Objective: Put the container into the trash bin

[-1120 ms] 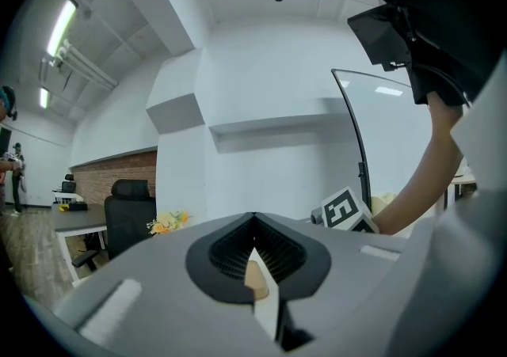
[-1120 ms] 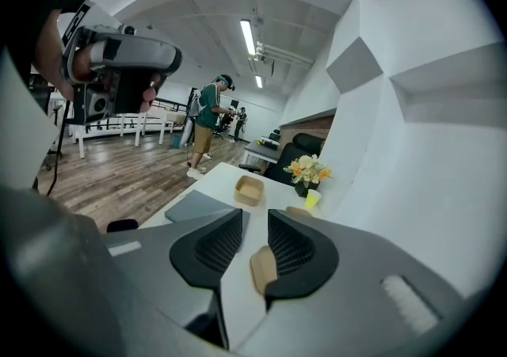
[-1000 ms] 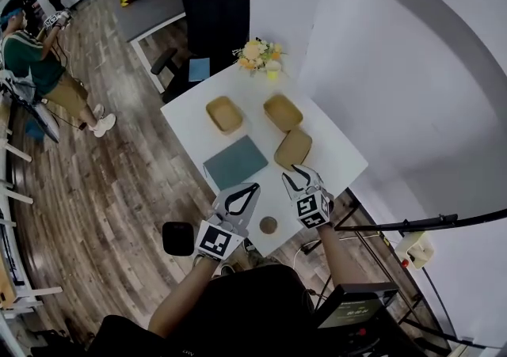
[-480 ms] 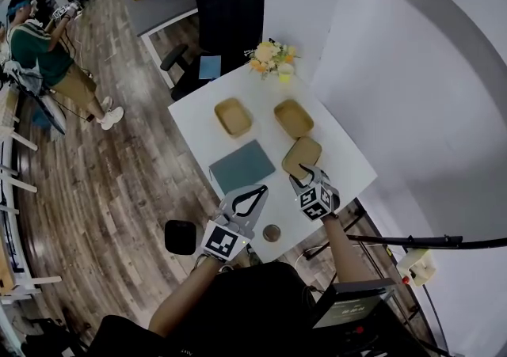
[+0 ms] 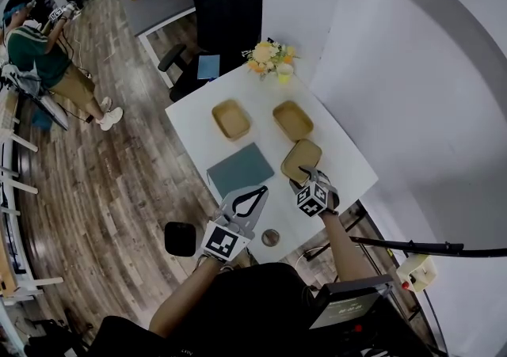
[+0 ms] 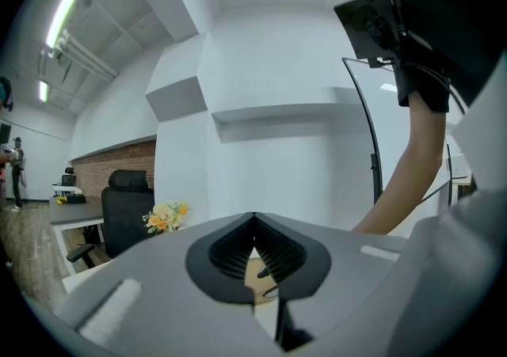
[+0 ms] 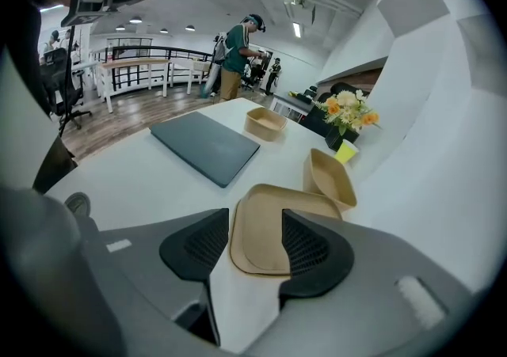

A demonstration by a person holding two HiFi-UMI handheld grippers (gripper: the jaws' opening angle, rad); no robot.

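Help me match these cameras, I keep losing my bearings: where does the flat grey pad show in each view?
Head view: the grey pad lies just left of centre, on the white table.
Left gripper view: not in it.
Right gripper view: the pad sits upper left of centre.
Shared landmark: the flowers: top centre, low left, upper right, in that order.
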